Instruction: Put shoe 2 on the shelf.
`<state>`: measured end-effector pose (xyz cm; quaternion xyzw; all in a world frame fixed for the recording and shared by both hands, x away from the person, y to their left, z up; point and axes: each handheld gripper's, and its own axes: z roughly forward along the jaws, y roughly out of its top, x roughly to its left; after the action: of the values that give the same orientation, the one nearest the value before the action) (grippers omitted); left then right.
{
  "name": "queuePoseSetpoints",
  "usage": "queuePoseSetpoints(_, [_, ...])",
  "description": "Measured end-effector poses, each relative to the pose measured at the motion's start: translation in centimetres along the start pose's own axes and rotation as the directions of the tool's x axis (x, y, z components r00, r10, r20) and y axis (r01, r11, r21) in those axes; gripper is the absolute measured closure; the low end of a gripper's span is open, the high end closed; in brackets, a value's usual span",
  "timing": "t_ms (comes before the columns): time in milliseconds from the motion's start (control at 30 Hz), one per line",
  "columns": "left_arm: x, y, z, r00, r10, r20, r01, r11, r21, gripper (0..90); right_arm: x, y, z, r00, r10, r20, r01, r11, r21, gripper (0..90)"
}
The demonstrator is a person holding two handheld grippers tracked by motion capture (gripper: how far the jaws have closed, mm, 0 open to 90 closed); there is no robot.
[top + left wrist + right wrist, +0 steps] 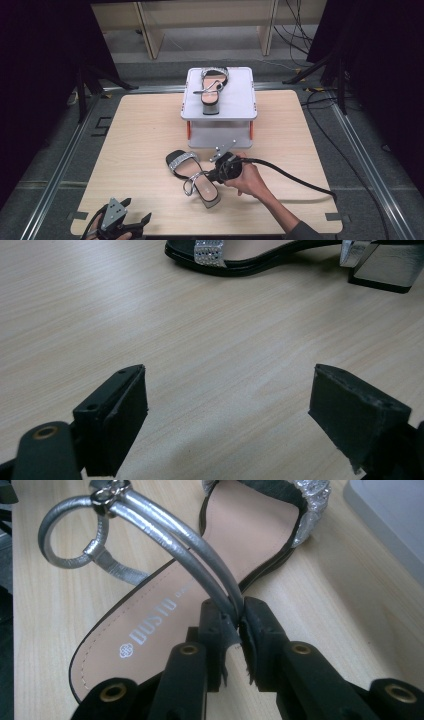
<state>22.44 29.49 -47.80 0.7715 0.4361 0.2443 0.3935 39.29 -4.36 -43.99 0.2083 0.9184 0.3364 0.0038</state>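
High view: the right gripper (214, 172) meets the near sandal (194, 178) at lower centre; a second sandal (213, 90) sits on the white box (240, 107) above.

Left gripper view: the left gripper (227, 405) rests spread, holding nothing.

Right gripper view: jaws pinch the silver ankle strap (200, 565) at centre. Lift slowly, keeping the strap seated.
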Motion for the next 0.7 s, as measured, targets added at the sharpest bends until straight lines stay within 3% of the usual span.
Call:
queuePoseSetpoints(133, [0.0,-0.1,-0.1,0.9999,-0.008,0.009,0.009,1.0,-0.005,15.1,0.0,0.0,-0.1,0.9996,0.008,-0.027,-0.007,1.0,0.012,84.9])
queuePoseSetpoints(167, [0.0,-0.1,-0.1,0.9999,-0.008,0.009,0.009,1.0,-0.005,15.1,-0.2,0.1,-0.1,0.9995,-0.012,-0.03,0.012,1.0,0.0,85.6])
queuePoseSetpoints(200, [0.2,0.0,-0.3,0.9998,0.022,-0.004,-0.022,0.9997,0.014,15.1,-0.2,0.1,-0.2,0.9994,-0.007,-0.033,0.007,1.0,-0.003,86.0])
queuePoseSetpoints(267, [0.2,-0.1,-0.3,0.9997,0.025,-0.004,-0.024,0.9995,0.021,15.1,-0.1,0.2,-0.2,0.9994,-0.013,-0.033,0.013,1.0,-0.003,86.3])
queuePoseSetpoints(333, [0.2,-0.1,-0.3,0.9999,0.015,-0.003,-0.015,0.9998,0.013,15.1,0.4,0.5,-0.6,0.9995,-0.021,-0.025,0.021,1.0,-0.01,86.8])
queuePoseSetpoints(367, [0.2,-0.1,-0.3,0.9999,0.015,-0.003,-0.015,0.9998,0.013,15.1,0.5,0.8,-0.8,0.9987,-0.049,-0.01,0.049,0.999,-0.024,86.9])
queuePoseSetpoints(400, [0.1,-0.1,-0.2,0.9999,-0.009,0.006,0.009,0.9999,-0.005,15.1,0.5,0.8,-0.8,0.9987,-0.049,-0.01,0.049,0.999,-0.024,86.9])
queuePoseSetpoints(500, [0.2,-0.2,-0.3,1.0,0.002,-0.002,-0.002,1.0,0.009,15.2,1.0,2.8,-2.1,0.9948,-0.101,-0.014,0.1,0.993,-0.067,87.1])
queuePoseSetpoints(667, [0.1,-0.2,-0.3,1.0,-0.01,-0.002,0.01,0.9999,-0.013,15.2,1.3,5.1,-3.3,0.9926,-0.122,0.006,0.122,0.99,-0.073,87.2])
queuePoseSetpoints(700, [0.3,-0.2,-0.4,1.0,0.007,-0.005,-0.007,0.9999,0.012,15.2,1.5,6.3,-4.0,0.9926,-0.121,0.004,0.121,0.99,-0.074,87.2])
